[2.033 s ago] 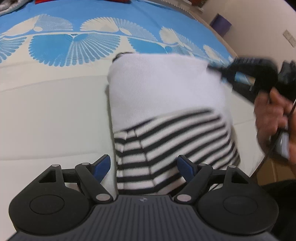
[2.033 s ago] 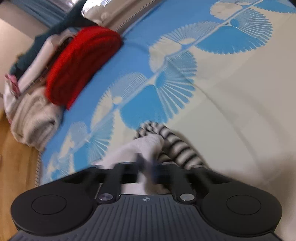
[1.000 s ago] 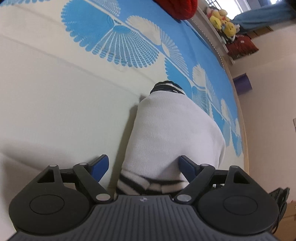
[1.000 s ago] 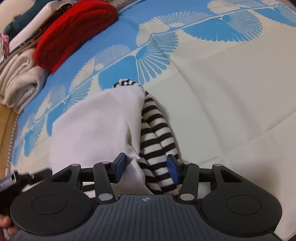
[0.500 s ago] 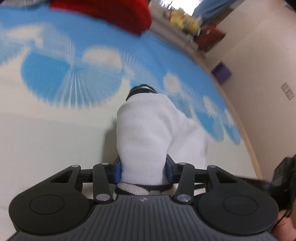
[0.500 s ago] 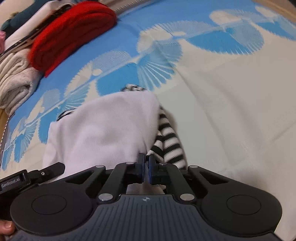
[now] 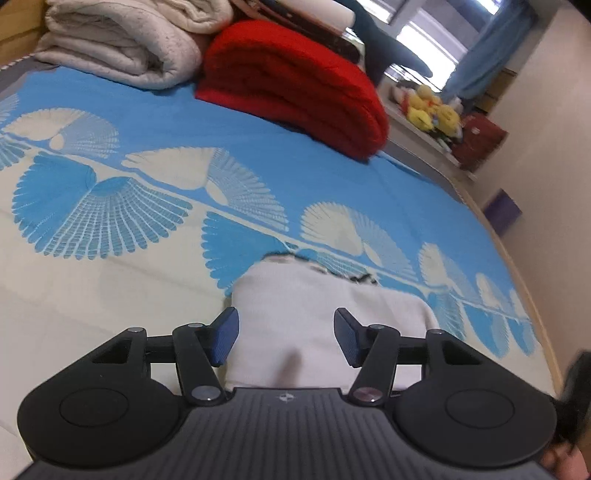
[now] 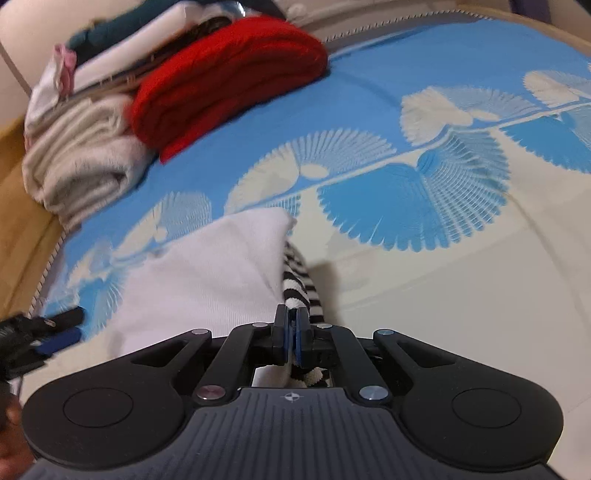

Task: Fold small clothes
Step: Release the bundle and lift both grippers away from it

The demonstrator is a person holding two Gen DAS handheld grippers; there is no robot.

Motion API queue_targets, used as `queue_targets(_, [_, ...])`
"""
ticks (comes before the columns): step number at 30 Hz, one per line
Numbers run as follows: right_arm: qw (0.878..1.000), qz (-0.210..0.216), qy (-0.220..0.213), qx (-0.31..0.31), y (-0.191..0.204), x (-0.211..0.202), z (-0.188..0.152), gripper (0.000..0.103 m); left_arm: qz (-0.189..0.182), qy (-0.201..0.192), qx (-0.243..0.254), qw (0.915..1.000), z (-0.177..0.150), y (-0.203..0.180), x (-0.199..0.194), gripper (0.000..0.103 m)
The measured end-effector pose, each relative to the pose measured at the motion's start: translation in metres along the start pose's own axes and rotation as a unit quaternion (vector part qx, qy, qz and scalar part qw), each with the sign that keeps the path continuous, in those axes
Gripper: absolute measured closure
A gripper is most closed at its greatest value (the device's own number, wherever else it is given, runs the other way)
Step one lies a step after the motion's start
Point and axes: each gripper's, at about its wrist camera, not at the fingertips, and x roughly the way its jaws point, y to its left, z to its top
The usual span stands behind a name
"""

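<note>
Here my right gripper [image 8: 291, 341] clamps the garment's [image 8: 207, 280] striped edge; my left gripper [image 7: 286, 334] stands apart over it.

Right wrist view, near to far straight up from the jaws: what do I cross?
Right gripper, shut on the garment → its striped part → blue-and-cream bedspread → red blanket → stack of folded clothes at the back.

Black gripper [image 7: 286, 338], blue pads [image 7: 223, 334]
</note>
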Motion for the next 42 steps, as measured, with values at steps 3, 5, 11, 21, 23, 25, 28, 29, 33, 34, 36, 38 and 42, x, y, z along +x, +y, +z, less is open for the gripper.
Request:
queue_targets(3, [1.000,-0.020,0.004,0.012,0.000,0.007,0.003,0.101,-0.027,0.051,0.019,0.9981,-0.006,-0.001,0.005,0.038])
queue_targets(5, [0.999,-0.029,0.005,0.016,0.002,0.009,0.002,0.101,-0.003,0.093,0.047,0.9945,-0.018,-0.001,0.020,0.038])
queue_targets(11, [0.997,-0.074,-0.001,-0.005,0.010,0.005,-0.008,0.097,0.108,0.119,0.103,0.9816,-0.044,-0.002,0.032,0.020])
queue_targets(21, [0.996,-0.029,-0.036,-0.073,0.031,-0.038,-0.022,0.063,0.113,0.098,0.099,0.9838,-0.048,-0.011,0.010,0.021])
queue_targets(23, [0.994,-0.026,-0.021,-0.104,0.040,-0.033,-0.030,0.063,0.109,0.096,0.093,0.9850,-0.048,-0.012,0.009,0.021])
queue_targets(25, [0.991,-0.035,0.010,-0.125,0.044,-0.023,-0.039,0.063,0.109,0.096,0.093,0.9849,-0.050,-0.013,0.009,0.021])
queue_targets(28, [0.986,-0.078,0.065,-0.132,0.040,-0.001,-0.049,0.063,0.116,0.102,0.095,0.9834,-0.056,-0.016,0.010,0.021])
queue_targets(29, [0.985,-0.087,0.073,-0.130,0.038,0.003,-0.051,0.063,0.118,0.105,0.094,0.9830,-0.057,-0.015,0.011,0.021])
queue_targets(33, [0.984,-0.102,0.082,-0.123,0.034,0.008,-0.050,0.063,0.131,0.112,0.081,0.9817,-0.062,-0.012,0.016,0.018])
queue_targets(34, [0.984,-0.102,0.082,-0.123,0.035,0.007,-0.050,0.063,0.138,0.108,0.078,0.9814,-0.063,-0.012,0.015,0.018])
queue_targets(36, [0.983,-0.106,0.076,-0.128,0.036,0.000,-0.050,0.063,0.166,0.090,0.087,0.9781,-0.065,-0.020,0.006,0.018])
queue_targets(38, [0.983,-0.111,0.059,-0.133,0.037,-0.012,-0.052,0.063,0.201,0.059,0.117,0.9708,-0.066,-0.036,-0.013,0.018])
queue_targets(42, [0.987,-0.094,-0.017,-0.126,0.043,-0.068,-0.047,0.063,0.202,-0.011,0.128,0.9709,-0.064,-0.066,-0.069,0.002])
